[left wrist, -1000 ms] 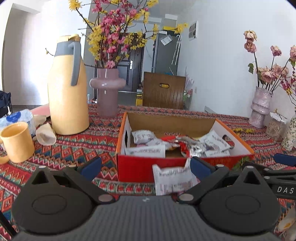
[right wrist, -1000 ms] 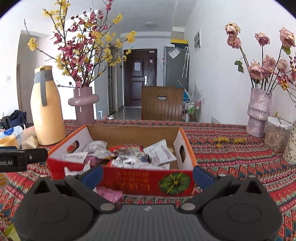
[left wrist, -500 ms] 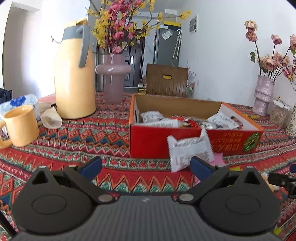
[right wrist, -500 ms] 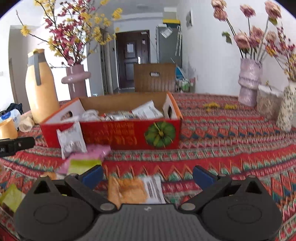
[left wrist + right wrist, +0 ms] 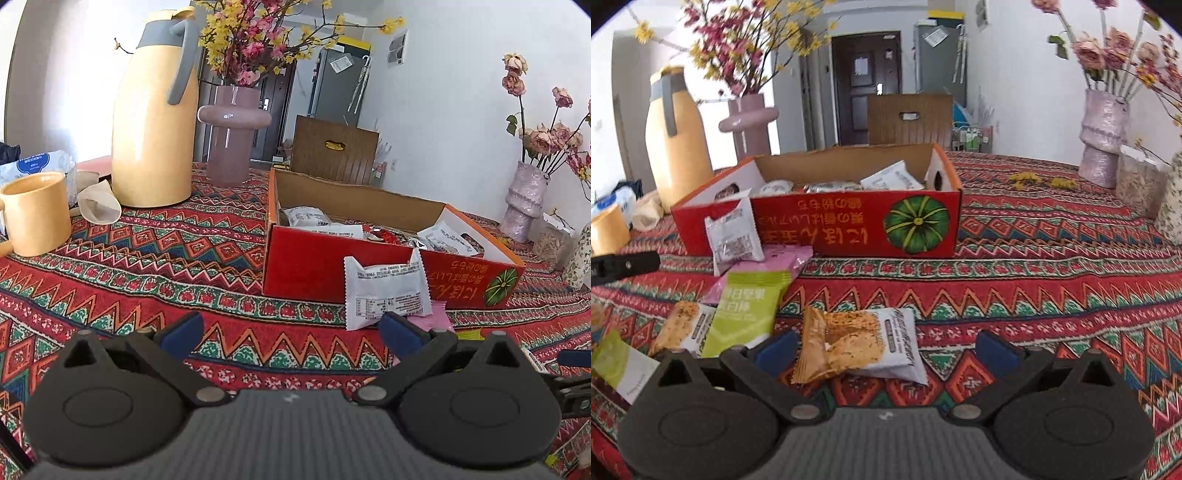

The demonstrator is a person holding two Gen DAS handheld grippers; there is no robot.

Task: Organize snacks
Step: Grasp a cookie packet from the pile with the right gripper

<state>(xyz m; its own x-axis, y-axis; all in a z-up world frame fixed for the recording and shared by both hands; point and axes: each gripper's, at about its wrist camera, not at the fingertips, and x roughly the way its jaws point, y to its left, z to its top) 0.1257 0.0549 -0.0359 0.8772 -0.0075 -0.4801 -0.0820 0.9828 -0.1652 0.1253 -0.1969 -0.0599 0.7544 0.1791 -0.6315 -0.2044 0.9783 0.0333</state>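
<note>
A red cardboard box (image 5: pixel 857 229) sits on the patterned bench (image 5: pixel 1052 280), part-filled with snack packets. Just before the box lie loose packets: a white packet (image 5: pixel 386 290) leaning on its front wall, a green packet (image 5: pixel 746 314) and an orange-and-white packet (image 5: pixel 858 341) nearer. The left gripper (image 5: pixel 291 330) and right gripper (image 5: pixel 886 345) both hover with jaws spread wide, empty.

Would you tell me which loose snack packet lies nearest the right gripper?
The orange-and-white packet, lying between the right gripper jaws; the other packets sit further left.

Right tongs (image 5: pixel 884 345) spread wide over orange snack packet (image 5: pixel 857 343), red snack box (image 5: pixel 827 218) beyond, green packet (image 5: pixel 746 310) left
</note>
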